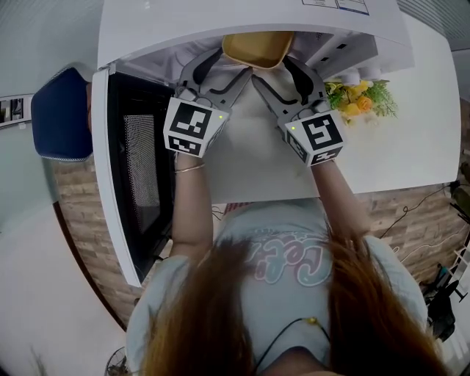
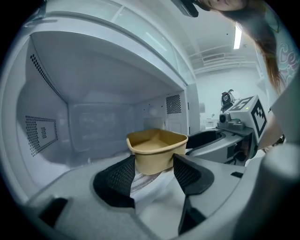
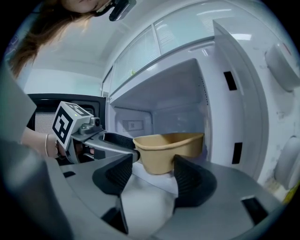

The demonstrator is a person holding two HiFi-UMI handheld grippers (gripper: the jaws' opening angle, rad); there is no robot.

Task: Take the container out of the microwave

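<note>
The place looks like a mock kitchen corner set up in a workroom or lab. A white microwave (image 1: 242, 22) with its door (image 1: 136, 161) swung open stands on a white surface (image 1: 411, 139) fronted with brick-pattern panels (image 1: 77, 213). Yellow flowers (image 1: 360, 99) sit near the surface's right edge. Loose cables (image 1: 406, 211) trail below that edge, and a strip light (image 2: 237, 36) runs along a bare white ceiling.
</note>
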